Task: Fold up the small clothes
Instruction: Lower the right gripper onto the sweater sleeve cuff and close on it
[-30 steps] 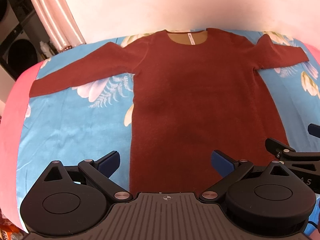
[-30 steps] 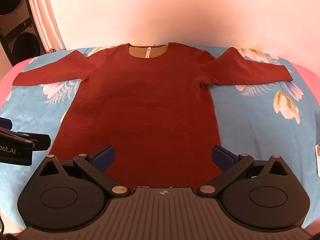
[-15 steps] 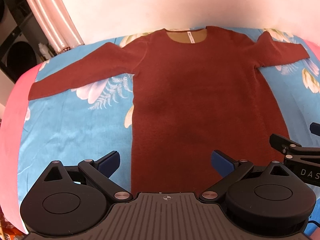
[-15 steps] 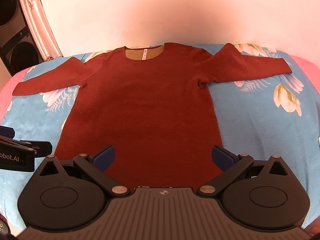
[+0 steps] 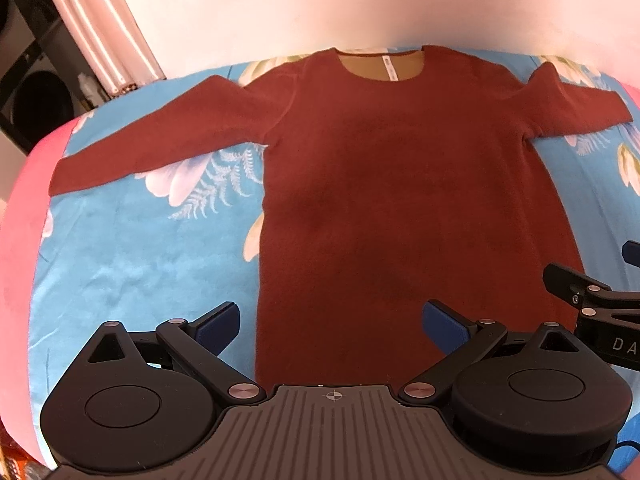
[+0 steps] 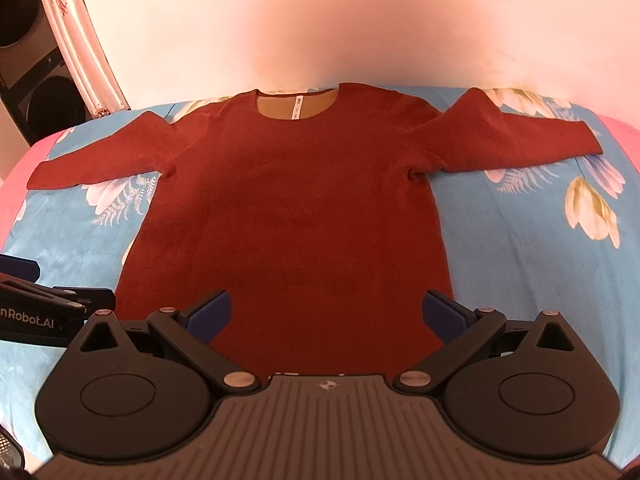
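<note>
A dark red long-sleeved top (image 5: 400, 200) lies flat and face up on a blue floral sheet (image 5: 132, 252), neck away from me, both sleeves spread out sideways. It also shows in the right wrist view (image 6: 296, 208). My left gripper (image 5: 332, 326) is open and empty above the hem, its left finger over the sheet. My right gripper (image 6: 326, 314) is open and empty, its fingers spanning the hem. The right gripper shows at the right edge of the left wrist view (image 5: 592, 300), and the left gripper at the left edge of the right wrist view (image 6: 44, 308).
The sheet covers a pink surface (image 5: 16, 248) whose edge curves on the left. A pale wall (image 6: 320, 20) stands behind. A pink ornate post (image 5: 108, 28) and dark shelving (image 6: 24, 60) stand at the far left.
Both grippers have drifted slightly left and forward over the hem. The top has not moved and both grippers stay open.
</note>
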`<state>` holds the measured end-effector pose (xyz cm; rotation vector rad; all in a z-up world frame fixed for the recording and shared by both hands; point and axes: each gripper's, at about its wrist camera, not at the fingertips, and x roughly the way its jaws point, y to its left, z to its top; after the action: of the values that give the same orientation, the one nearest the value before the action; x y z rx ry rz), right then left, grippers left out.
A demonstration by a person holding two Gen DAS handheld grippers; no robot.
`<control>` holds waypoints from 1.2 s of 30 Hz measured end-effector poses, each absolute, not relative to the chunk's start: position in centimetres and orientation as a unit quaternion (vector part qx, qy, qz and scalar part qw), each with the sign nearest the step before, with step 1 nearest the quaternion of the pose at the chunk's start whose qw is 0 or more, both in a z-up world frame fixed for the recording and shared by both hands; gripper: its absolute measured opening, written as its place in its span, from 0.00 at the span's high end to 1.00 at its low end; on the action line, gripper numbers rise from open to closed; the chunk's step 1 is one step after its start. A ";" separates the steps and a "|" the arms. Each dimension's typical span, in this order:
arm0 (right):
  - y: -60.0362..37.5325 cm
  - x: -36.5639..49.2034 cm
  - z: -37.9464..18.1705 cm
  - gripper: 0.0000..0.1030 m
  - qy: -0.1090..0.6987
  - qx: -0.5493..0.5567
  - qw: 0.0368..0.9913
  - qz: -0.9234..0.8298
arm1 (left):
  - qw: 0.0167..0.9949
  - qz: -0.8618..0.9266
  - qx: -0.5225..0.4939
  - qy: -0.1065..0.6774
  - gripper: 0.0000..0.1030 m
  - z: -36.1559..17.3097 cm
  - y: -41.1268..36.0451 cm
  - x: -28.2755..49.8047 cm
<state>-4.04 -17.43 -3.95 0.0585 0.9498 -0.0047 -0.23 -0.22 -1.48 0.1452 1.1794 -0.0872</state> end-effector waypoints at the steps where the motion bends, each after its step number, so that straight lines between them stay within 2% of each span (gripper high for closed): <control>1: -17.6 -3.7 -4.0 0.02 0.458 0.029 0.889 0.000 | 0.828 -0.042 0.067 0.556 0.00 -1.6 -0.3 0.0; 6: -19.1 -2.2 -4.6 0.02 0.456 0.053 0.888 0.018 | 0.822 -0.053 0.034 0.566 0.00 -3.4 -0.4 1.5; 11: -24.7 0.1 -5.8 0.02 0.437 0.143 0.888 0.004 | 0.798 -0.049 0.021 0.600 0.00 -7.5 -0.4 3.1; 15: -32.3 2.6 -7.2 0.09 0.403 0.240 0.882 -0.036 | 0.779 -0.038 0.018 0.626 0.00 -10.1 -0.3 4.2; 16: -34.1 3.2 -7.6 0.14 0.395 0.262 0.879 -0.048 | 0.776 -0.035 0.020 0.630 0.00 -10.6 -0.3 4.4; 19: -40.3 5.3 -9.0 0.41 0.362 0.333 0.866 -0.090 | 0.768 -0.025 0.028 0.640 0.00 -11.7 -0.3 4.9; 20: -42.0 5.9 -9.5 0.46 0.352 0.352 0.861 -0.103 | 0.766 -0.024 0.030 0.642 0.00 -12.0 -0.3 5.1; 25: -50.0 9.1 -12.4 0.47 0.304 0.431 0.830 -0.181 | 0.753 -0.013 0.034 0.658 0.00 -13.2 -0.2 5.6; 33: -55.2 13.6 -16.1 0.47 0.288 0.454 0.817 -0.211 | 0.735 0.009 0.026 0.678 0.00 -15.1 0.0 6.1; 36: -56.4 15.0 -16.5 0.41 0.265 0.465 0.822 -0.197 | 0.732 0.013 0.027 0.681 0.00 -15.5 0.0 6.4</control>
<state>14.99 -56.36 -16.50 0.9892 0.5637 -0.4186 6.36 0.03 -15.48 0.0599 1.4987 0.0282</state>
